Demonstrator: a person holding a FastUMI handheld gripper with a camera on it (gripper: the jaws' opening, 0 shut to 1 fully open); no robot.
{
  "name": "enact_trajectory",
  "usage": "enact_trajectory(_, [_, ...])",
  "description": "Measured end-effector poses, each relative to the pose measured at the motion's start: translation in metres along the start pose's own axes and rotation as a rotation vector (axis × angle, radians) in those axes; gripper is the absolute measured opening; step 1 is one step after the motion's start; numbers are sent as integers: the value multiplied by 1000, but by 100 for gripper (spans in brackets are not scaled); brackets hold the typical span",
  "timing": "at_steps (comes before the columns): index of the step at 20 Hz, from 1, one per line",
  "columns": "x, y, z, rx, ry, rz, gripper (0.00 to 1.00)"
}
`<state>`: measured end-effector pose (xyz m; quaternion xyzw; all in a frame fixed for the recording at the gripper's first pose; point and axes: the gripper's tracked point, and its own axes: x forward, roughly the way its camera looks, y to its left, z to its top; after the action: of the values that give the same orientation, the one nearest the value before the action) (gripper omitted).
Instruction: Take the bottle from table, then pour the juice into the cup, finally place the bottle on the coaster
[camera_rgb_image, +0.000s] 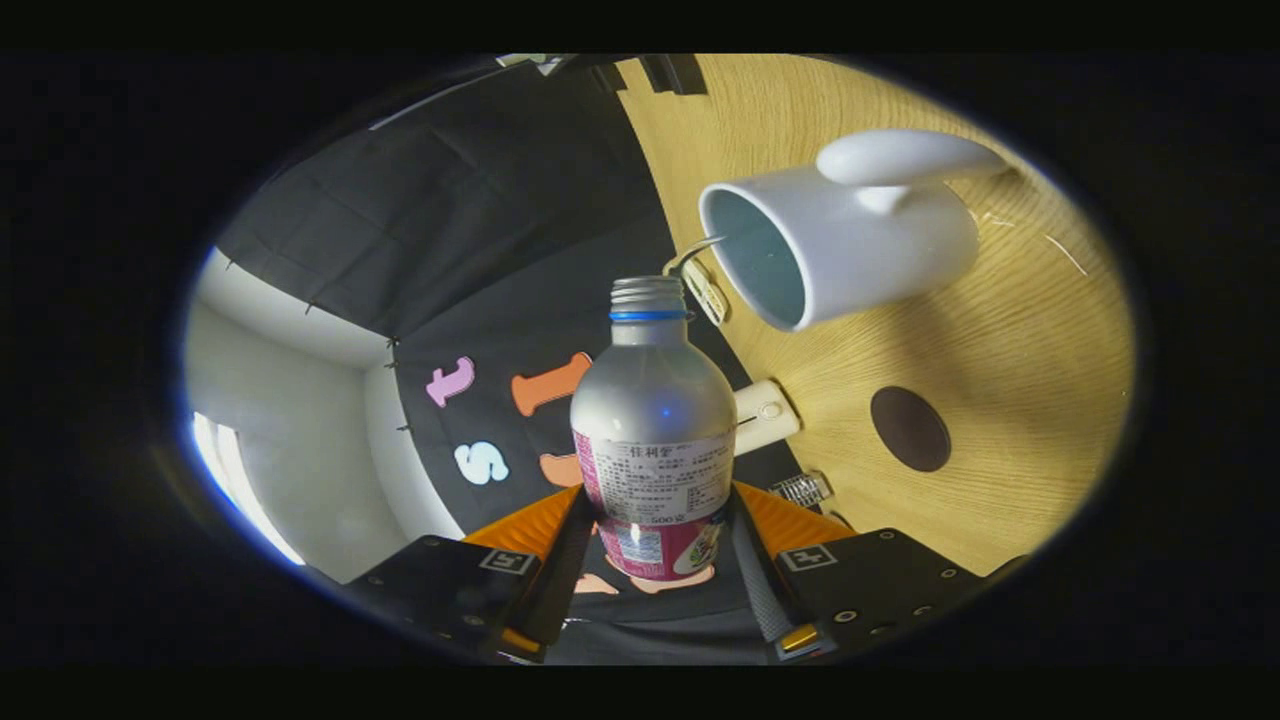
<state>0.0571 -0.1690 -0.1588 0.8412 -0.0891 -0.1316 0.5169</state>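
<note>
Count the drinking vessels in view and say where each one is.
2. The silver metal bottle sits clamped between the claw fingers. The white ceramic cup stands on the wooden table, beyond the bottle's neck. Others may be hidden.

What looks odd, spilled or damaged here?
Nothing stands out. The gripper is shut on the bottle, tilted toward the white cup; the table shows no spill, and the dark coaster is bare.

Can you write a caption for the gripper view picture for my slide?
Claw shut on a tipped silver bottle, its open mouth aimed toward the white cup; brown coaster waits on the wooden table.
</note>
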Motion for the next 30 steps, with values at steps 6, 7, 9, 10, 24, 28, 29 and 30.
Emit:
enact_trajectory(6, [0,1,-4,24,-4,12,73])
enact_trajectory(7, [0,-1,-2,27,-4,10,73])
enact_trajectory(9, [1,1,-3,29,-6,6,73])
enact_trajectory(10, [1,1,-4,35,-9,7,73])
enact_trajectory(24, [-3,-3,-14,99,8,5,73])
enact_trajectory(28, [-4,-7,-12,126,-3,-1,73])
enact_trajectory(29, [-5,-6,-13,132,-5,0,73])
enact_trajectory(30, [-5,-5,-14,140,-6,6,73])
